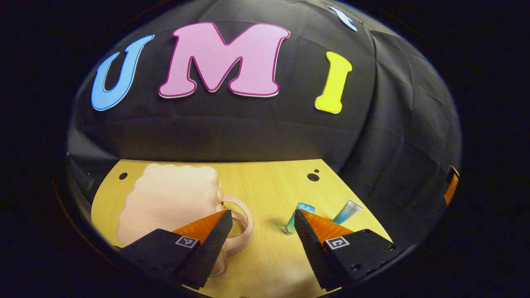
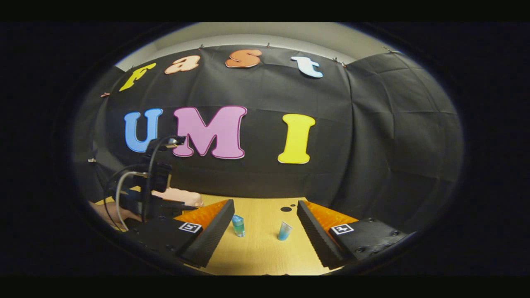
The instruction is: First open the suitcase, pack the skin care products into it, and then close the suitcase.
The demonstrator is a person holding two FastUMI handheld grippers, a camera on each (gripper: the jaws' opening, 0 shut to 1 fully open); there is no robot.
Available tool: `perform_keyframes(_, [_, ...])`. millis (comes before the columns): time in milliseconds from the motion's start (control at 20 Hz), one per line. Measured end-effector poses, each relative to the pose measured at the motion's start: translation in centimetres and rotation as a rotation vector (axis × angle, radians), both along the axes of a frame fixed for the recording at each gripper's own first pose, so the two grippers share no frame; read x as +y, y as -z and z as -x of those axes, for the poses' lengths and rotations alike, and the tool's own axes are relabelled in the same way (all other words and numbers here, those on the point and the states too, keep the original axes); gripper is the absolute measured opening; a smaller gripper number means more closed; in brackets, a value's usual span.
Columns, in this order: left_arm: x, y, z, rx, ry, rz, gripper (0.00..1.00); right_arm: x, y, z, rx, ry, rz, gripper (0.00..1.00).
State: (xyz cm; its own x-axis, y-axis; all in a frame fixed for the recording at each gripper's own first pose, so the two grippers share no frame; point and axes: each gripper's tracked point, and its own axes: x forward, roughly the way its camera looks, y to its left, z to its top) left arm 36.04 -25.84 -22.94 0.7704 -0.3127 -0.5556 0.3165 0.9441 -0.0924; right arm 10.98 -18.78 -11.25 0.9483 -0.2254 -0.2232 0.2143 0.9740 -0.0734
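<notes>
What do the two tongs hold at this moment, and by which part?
Nothing. The left tongs and the right tongs are both open, with only the table between their fingers.

free: bare wooden table (image 1: 269, 186) between pink suitcase (image 1: 169, 203) and the two tubes | obstacles: green-blue tube (image 1: 291, 223), pale blue tube (image 1: 347, 211) lying near each other | left gripper (image 1: 263, 225) jaws apart, nothing between
</notes>
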Motion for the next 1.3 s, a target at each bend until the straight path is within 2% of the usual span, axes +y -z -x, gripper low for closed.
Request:
perform_keyframes(150, [-1.0,3.4,-2.3,0.075,0.001,-0.035,0.94,-1.5,2.2,-0.8,0.073,0.028,-0.04,0.97])
perform_keyframes(300, [-1.4,6.0,-3.2,0.134,-0.018,-0.059,0.93,-2.4,3.1,-1.9,0.091,0.044,-0.069,0.97])
perform_keyframes(350, [-1.3,6.6,-3.6,0.146,-0.037,-0.074,0.86,-2.3,3.3,-2.2,0.097,0.028,-0.052,0.97])
perform_keyframes(400, [-1.2,7.4,-4.0,0.156,-0.054,-0.098,0.92,-2.0,3.4,-2.5,0.098,0.005,-0.036,0.96])
perform_keyframes(550, [-0.3,9.1,-5.3,0.168,-0.085,-0.177,0.92,-0.6,3.4,-3.3,0.091,-0.055,-0.03,0.96])
perform_keyframes(600, [-0.2,9.8,-5.4,0.183,-0.093,-0.188,0.83,-0.3,3.8,-3.3,0.102,-0.068,-0.031,0.96])
perform_keyframes(700, [-0.4,10.9,-5.5,0.219,-0.103,-0.189,0.72,-0.2,4.5,-3.4,0.119,-0.08,-0.047,0.96])
perform_keyframes(800, [-0.1,12.2,-5.6,0.256,-0.121,-0.199,0.7,-0.7,5.4,-3.2,0.143,-0.069,-0.083,0.96])
perform_keyframes(900, [1.1,12.4,-5.4,0.273,-0.166,-0.236,0.29,-1.3,5.5,-3.2,0.143,-0.052,-0.088,0.97])
perform_keyframes(950, [0.8,12.6,-5.6,0.275,-0.152,-0.249,0.2,-1.4,5.7,-3.2,0.144,-0.05,-0.081,0.96])
perform_keyframes(1100, [0.9,12.6,-5.5,0.296,-0.067,-0.346,0.18,-0.2,6.1,-3.5,0.155,-0.072,-0.106,0.96])
perform_keyframes(1300, [0.7,8.6,-5.6,0.243,-0.079,-0.255,0.13,2.6,5.1,-3.9,0.128,-0.151,-0.115,0.98])
